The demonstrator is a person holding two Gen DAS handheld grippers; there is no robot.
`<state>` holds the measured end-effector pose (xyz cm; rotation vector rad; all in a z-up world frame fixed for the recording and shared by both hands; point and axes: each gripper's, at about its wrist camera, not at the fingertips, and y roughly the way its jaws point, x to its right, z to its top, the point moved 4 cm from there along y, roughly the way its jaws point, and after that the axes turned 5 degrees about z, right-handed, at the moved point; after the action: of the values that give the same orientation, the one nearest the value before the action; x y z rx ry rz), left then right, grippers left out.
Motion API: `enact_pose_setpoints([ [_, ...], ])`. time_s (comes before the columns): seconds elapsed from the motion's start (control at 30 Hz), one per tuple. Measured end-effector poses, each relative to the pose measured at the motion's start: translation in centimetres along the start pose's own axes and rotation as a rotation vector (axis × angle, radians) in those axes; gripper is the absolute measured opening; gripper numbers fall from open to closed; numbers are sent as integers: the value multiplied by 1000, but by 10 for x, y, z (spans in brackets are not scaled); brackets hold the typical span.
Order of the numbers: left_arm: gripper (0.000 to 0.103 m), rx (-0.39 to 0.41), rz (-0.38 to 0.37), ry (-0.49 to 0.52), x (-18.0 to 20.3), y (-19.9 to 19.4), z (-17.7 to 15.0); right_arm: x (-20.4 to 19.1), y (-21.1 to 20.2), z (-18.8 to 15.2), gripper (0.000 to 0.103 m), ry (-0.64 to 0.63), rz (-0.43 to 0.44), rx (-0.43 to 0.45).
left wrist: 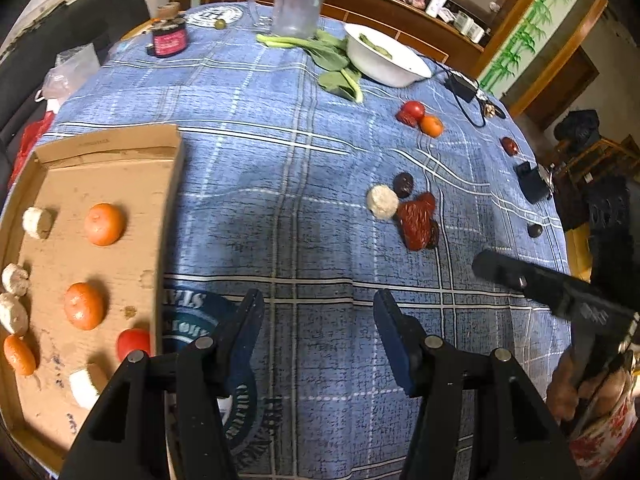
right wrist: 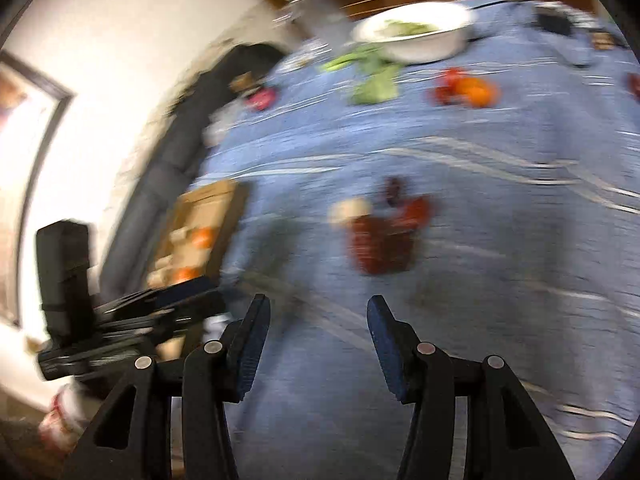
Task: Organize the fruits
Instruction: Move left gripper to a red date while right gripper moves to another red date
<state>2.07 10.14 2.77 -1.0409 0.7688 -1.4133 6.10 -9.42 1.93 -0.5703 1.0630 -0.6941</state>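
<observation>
A cardboard tray (left wrist: 116, 152) on the left holds three oranges (left wrist: 104, 224), a tomato (left wrist: 132, 342) and several white chunks (left wrist: 37, 222). On the blue cloth lie a red date cluster (left wrist: 418, 220), a white chunk (left wrist: 382, 201), a dark fruit (left wrist: 403, 184), and farther off a tomato (left wrist: 413, 110) with an orange (left wrist: 431, 125). My left gripper (left wrist: 318, 308) is open and empty beside the tray. My right gripper (right wrist: 316, 316) is open and empty; its view is blurred, with the date cluster (right wrist: 382, 240) ahead.
A white bowl (left wrist: 384, 62) with greens (left wrist: 332, 56), a glass jug (left wrist: 296, 0) and a red-lidded jar (left wrist: 170, 38) stand at the back. More dark fruits (left wrist: 510, 146) and a black adapter (left wrist: 532, 182) lie near the right edge. The right gripper's body (left wrist: 560, 292) shows at right.
</observation>
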Motion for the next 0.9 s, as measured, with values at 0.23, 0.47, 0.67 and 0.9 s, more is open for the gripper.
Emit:
enact_pose_setpoints([
  [0.23,56,-13,-23,23,18,12,1,14,6,8,54,-26,-146,47],
  [0.47,56,-17,-13,-5,10,14,2,-3,31,10,50,-195,-229,14],
  [0.67,56,-31,-33,-32,12,18,3,-8,50,9,20,-288,-282,-7],
  [0.9,56,-17,-82,32,51,29,21,23,11,3,19,-119,-257,54],
])
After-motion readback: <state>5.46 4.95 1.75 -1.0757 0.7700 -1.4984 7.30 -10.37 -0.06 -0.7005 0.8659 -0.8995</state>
